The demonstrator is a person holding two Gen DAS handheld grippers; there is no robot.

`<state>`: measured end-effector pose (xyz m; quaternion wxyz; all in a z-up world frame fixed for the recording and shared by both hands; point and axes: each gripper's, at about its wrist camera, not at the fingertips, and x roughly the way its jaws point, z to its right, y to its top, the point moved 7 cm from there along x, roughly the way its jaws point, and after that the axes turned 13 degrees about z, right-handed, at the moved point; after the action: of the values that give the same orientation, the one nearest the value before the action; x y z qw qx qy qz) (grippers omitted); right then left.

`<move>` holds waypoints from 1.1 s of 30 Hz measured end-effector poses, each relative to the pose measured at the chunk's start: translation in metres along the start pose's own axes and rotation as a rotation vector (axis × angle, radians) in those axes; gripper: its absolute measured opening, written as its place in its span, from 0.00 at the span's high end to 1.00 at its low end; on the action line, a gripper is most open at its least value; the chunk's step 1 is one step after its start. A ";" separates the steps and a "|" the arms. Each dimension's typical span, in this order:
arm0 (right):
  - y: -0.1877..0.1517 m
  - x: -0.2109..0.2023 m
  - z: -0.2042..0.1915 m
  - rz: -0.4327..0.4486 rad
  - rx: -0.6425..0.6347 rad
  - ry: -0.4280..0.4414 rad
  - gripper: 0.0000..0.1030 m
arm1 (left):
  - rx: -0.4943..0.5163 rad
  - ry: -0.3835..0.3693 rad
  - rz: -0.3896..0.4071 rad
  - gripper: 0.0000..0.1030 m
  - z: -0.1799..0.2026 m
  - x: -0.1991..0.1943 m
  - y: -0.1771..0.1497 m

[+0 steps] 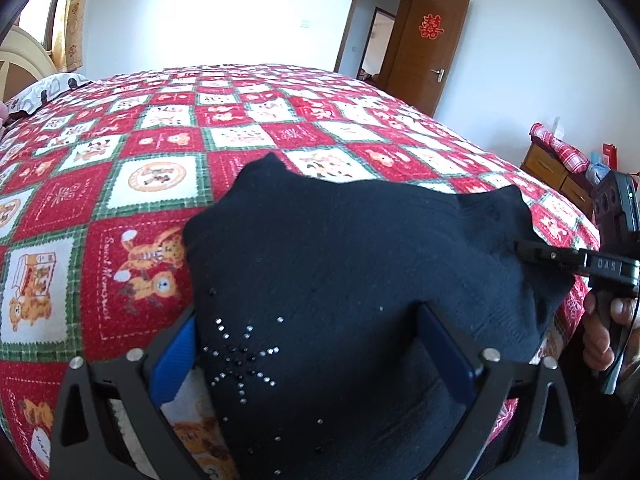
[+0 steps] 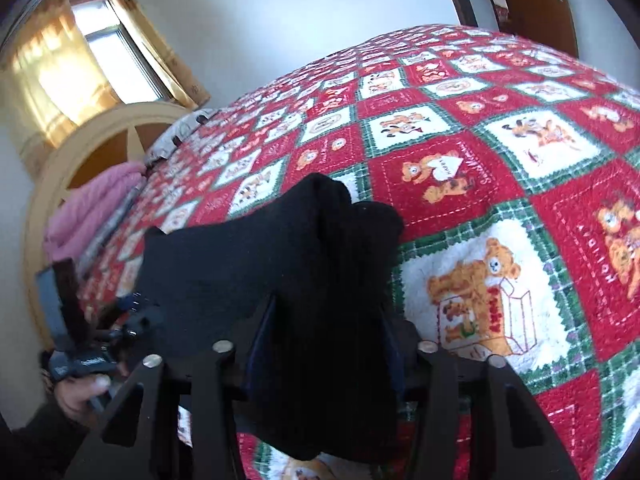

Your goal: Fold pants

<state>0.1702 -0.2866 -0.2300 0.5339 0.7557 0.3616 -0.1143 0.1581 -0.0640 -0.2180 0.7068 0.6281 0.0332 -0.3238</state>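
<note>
Since you've got the black pants (image 1: 360,280) bunched up near the front edge of the quilt (image 1: 120,168), the main risk I see is one side slipping and the whole fold going lopsided. Starting on the left: your left gripper (image 1: 316,344) has its fingers spread fairly wide with the rhinestone part of the fabric draped between them, and I honestly can't tell if the blue pads (image 1: 176,356) are pinching anything or just sitting under the cloth. If that's loose, the fabric could slide off as soon as you lift.

Over to the right, your right gripper (image 2: 324,344) is closed down on a thick wad of the pants, so that side looks secure, but a lump that fat could peel out layer by layer if you tug sideways.

Room-wise you're fine ahead: the quilt runs wide and bare beyond the pants. The tight spots are the near bed edge under both grippers, where cloth could droop off, and the grippers being close to each other.
</note>
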 end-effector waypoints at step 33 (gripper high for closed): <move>0.082 0.058 -0.143 0.056 -0.152 0.257 0.76 | -0.100 0.124 0.185 0.84 -0.101 -0.080 0.067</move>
<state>0.2359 -0.1484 -0.1451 0.5420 0.7312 0.4134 0.0259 0.1647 0.0613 -0.1446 0.7605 0.6114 0.0348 -0.2159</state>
